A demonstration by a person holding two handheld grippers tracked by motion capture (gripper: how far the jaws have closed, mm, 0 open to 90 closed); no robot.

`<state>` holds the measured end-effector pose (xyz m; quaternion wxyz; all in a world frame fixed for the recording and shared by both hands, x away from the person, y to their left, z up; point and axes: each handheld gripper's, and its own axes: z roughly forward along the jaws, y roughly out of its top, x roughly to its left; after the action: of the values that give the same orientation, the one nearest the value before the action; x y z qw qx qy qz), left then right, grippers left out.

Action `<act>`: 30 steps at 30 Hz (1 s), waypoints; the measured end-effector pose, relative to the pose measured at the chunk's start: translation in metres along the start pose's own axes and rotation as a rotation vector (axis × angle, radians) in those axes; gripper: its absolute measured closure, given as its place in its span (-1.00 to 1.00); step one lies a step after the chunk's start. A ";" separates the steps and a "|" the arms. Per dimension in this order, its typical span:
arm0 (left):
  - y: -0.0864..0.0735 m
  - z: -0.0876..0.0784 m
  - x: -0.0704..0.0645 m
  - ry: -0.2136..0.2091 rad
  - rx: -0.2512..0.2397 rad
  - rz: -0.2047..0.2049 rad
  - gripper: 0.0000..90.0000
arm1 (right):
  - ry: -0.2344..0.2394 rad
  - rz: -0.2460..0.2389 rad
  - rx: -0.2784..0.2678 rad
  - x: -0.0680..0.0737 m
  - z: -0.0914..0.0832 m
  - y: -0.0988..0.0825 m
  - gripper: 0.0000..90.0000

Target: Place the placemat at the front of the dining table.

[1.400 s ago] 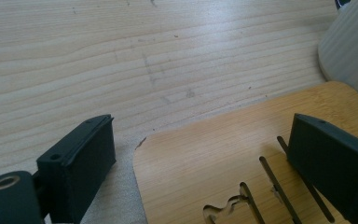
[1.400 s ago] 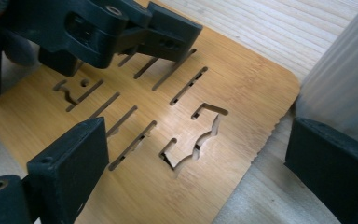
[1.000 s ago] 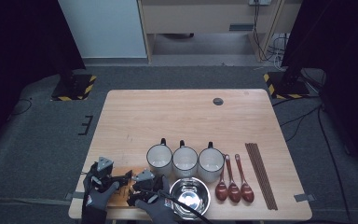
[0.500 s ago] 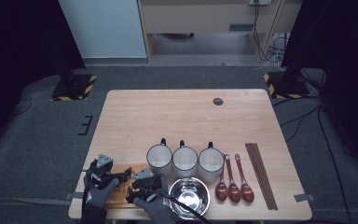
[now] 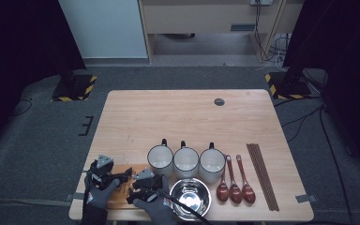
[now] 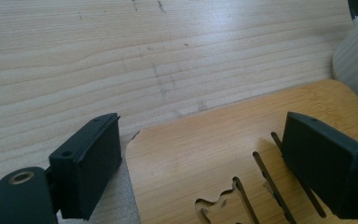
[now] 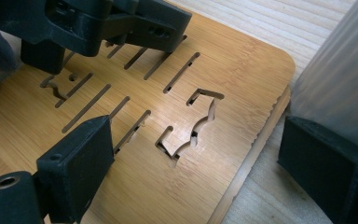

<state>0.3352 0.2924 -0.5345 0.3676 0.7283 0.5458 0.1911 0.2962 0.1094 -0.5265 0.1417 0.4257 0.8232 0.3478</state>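
A flat bamboo board (image 5: 120,198) with slots and a jagged cutout lies at the table's front left corner. My left gripper (image 5: 122,176) hovers low over it and is open. In the left gripper view one jaw is beside the board's (image 6: 223,154) rounded corner over the table and the other is above the slots, so the left gripper (image 6: 205,170) holds nothing. My right gripper (image 5: 140,182) is open too. In the right gripper view its (image 7: 200,172) jaws straddle the board's (image 7: 233,70) long edge, one over the wood and one next to a white mug (image 7: 340,79).
Three white mugs (image 5: 186,160) stand in a row right of the board, and a steel bowl (image 5: 190,197) sits in front of them. Three dark red spoons (image 5: 235,186) and several brown chopsticks (image 5: 262,176) lie further right. A small dark disc (image 5: 219,101) sits at the far side.
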 end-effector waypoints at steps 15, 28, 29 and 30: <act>-0.001 0.000 -0.001 0.005 0.000 -0.004 -0.76 | 0.053 0.047 0.011 -0.004 0.000 -0.001 -0.64; 0.000 0.000 -0.004 0.004 -0.012 -0.012 -0.63 | 0.042 0.058 0.000 -0.006 -0.003 -0.002 -0.49; 0.000 0.000 -0.003 0.002 -0.012 -0.014 -0.63 | 0.041 0.058 0.001 -0.005 -0.003 -0.002 -0.49; 0.000 0.000 -0.003 0.002 -0.012 -0.014 -0.62 | 0.040 0.058 0.000 -0.005 -0.003 -0.002 -0.49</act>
<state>0.3338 0.2893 -0.5343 0.3728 0.7222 0.5499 0.1926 0.2967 0.1031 -0.5260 0.1152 0.4423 0.8132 0.3602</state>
